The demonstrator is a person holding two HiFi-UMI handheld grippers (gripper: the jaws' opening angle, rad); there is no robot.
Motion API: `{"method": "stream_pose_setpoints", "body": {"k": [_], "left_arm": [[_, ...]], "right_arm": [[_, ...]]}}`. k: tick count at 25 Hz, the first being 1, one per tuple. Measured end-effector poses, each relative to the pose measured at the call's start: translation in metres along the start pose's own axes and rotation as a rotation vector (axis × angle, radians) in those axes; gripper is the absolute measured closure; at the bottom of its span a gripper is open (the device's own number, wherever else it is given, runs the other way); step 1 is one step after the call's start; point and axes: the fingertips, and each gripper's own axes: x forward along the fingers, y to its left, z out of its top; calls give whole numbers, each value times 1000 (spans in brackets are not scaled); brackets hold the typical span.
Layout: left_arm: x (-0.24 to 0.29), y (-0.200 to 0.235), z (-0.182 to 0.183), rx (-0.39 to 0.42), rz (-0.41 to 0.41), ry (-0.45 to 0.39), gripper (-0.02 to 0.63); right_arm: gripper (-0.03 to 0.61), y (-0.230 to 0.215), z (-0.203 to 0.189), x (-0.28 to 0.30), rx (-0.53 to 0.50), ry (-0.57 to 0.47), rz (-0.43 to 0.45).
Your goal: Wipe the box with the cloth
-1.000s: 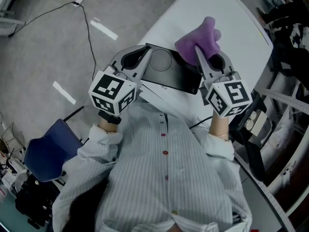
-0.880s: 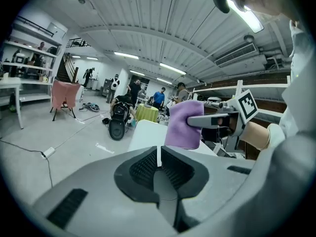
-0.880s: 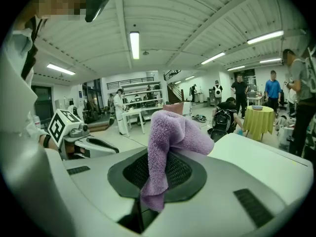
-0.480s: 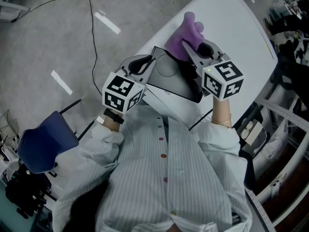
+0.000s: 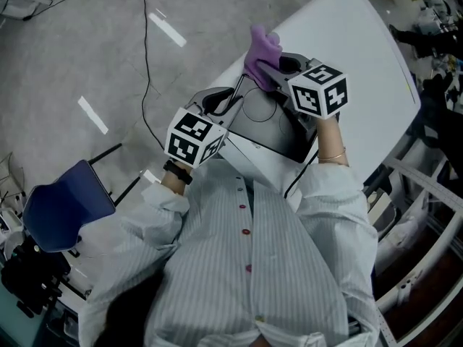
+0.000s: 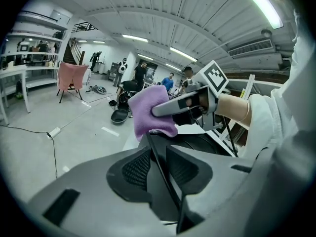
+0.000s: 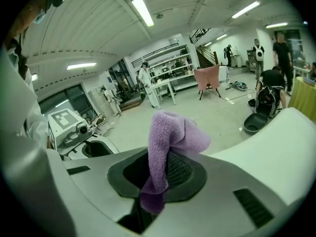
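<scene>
Box sits at the near edge of the white surface. Left claw has just been opening and now stands wide, with the thin box wall between the jaws, not pinched. Right claw clamps the purple cloth at the box's far edge. Best way: steady the box on the left, press the cloth flat, and drag it in overlapping strokes.

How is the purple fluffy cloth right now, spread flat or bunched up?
Bunched up: the purple fluffy cloth sticks up in a crumpled wad, pinched in the right gripper.
</scene>
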Motion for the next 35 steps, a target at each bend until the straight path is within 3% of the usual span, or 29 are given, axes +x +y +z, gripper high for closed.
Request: {"method": "stream_pose_setpoints", "body": {"k": [11,15,24,35], "left_arm": [[1,4,-6,17,10,7,531],[4,6,-6,-2,5,12,531],[3,6,-5,-7,3,10,531],[3,8,-4,-1,3,17,531]], "right_arm": [[526,4,-29,55,154,230,251],[528,2,-35,63,208,316,306],[528,-6,-59,53,204,456,313],[528,-25,-93,9,258,486,314]]}}
